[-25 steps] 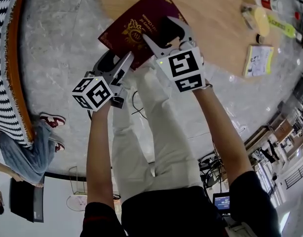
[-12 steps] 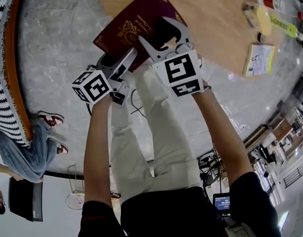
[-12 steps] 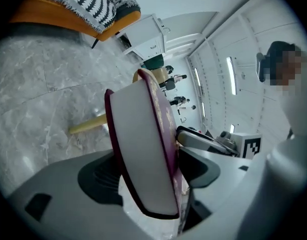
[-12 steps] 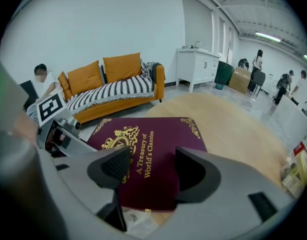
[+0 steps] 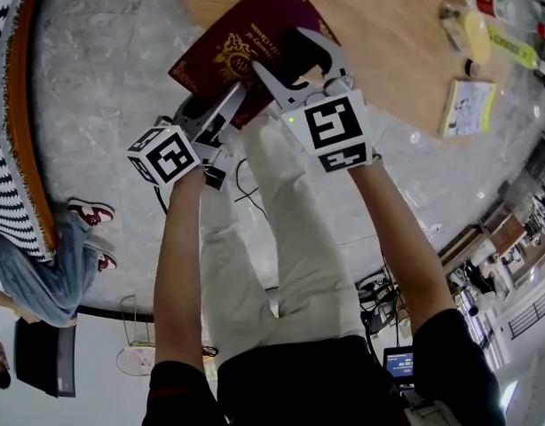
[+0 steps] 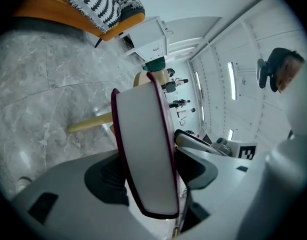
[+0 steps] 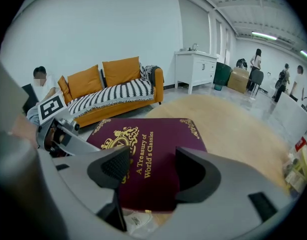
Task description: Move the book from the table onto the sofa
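My left gripper (image 5: pixel 217 106) has crept up the head view since a moment ago and rolled a little. Its jaws have just been closing, with the near end of the book (image 5: pixel 233 38) between them. In the left gripper view the white page block stands edge-on in the gap, and a pad looks to lie against each maroon cover, so I read that as a pinch across the book's thickness. I judge it takes that end because it juts past the rim of the table (image 5: pixel 388 25), leaving room for a jaw on each face.

My right gripper (image 7: pixel 152 170) hangs just above the front cover, jaws spread and pinching nothing. I take it to be there to steady the book while the left takes hold.

The book lies flat, cover up, at the upper centre of the head view, partly on the wood and partly over the floor (image 5: pixel 104 87). Its long axis runs from lower left to upper right there. The gold emblem sits toward the lower-left end, so I judge the book's top points that way, toward my left gripper.

Farthest off, the sofa (image 7: pixel 118 96) sits in the upper left of the right gripper view, well apart from the table, so the carry is not yet begun.
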